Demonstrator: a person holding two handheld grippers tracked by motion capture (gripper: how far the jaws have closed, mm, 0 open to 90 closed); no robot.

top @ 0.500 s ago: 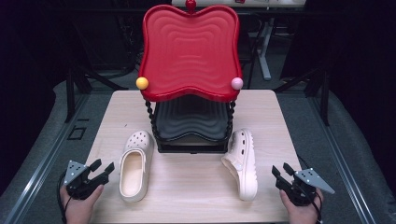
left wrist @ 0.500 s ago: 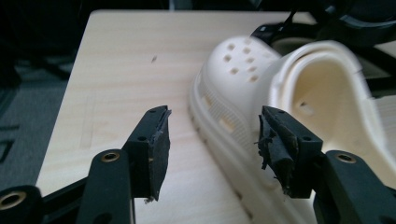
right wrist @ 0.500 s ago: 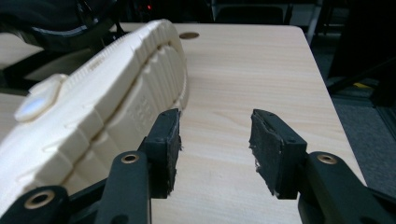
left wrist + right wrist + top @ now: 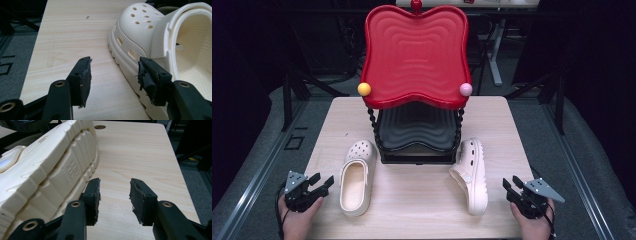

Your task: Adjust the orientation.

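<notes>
— Nothing much is shifting since a moment ago: both cream foam clogs are sitting just as before, in front of the red-and-black two-tier wavy tray stand (image 4: 414, 60).

— And the grippers?

— Left gripper (image 4: 319, 183) is hovering spread and empty, just left of the upright clog (image 4: 357, 177). Right gripper (image 4: 511, 187) is gaping too, beside the clog lying on its side (image 4: 471, 175), holding nothing, over the pale wooden table (image 4: 422, 200).

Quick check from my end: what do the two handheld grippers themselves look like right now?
Both the left gripper and right gripper are black with two fingers faced in worn dark pads, brass-coloured rivets, and a grey three-cornered plate on top. Thin black cables trail by the wrists.
</notes>
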